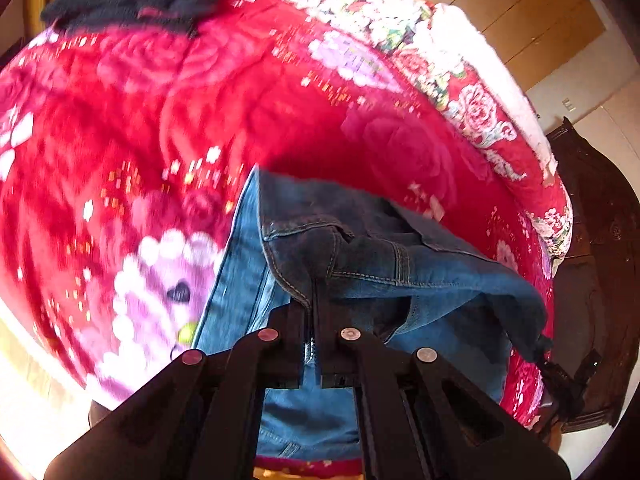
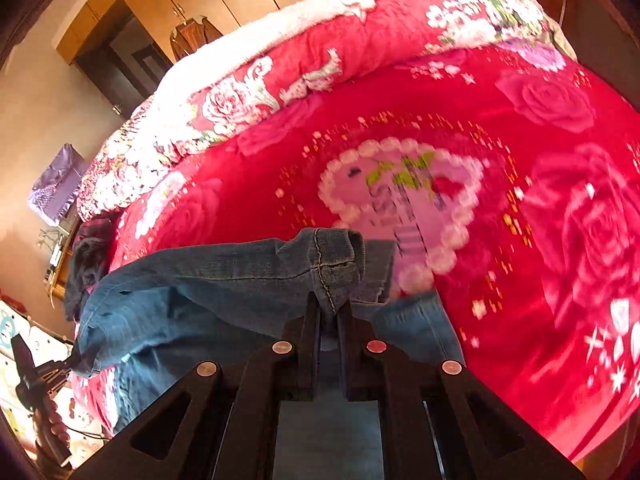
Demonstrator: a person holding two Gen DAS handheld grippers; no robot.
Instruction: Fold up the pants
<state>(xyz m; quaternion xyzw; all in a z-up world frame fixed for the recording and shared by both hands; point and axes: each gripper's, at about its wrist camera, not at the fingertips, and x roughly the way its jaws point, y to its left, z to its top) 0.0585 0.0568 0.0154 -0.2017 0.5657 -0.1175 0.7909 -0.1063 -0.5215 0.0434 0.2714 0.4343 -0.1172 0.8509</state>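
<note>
1. Left gripper is clamped tight on a stitched seam of the jeans, black fingers pinching a fold of dark denim.
2. The jeans hang lifted between both grippers, draped over the red floral blanket; paler blue denim trails down beneath the left fingers.
3. Right gripper is nearly closed, gripping a thick rolled denim edge with orange stitching.
4. From the right wrist view, the cloth stretches leftward to the other gripper; a hand holds its handle.
5. The plush blanket shows a pink heart ringed with white blossoms.
</note>
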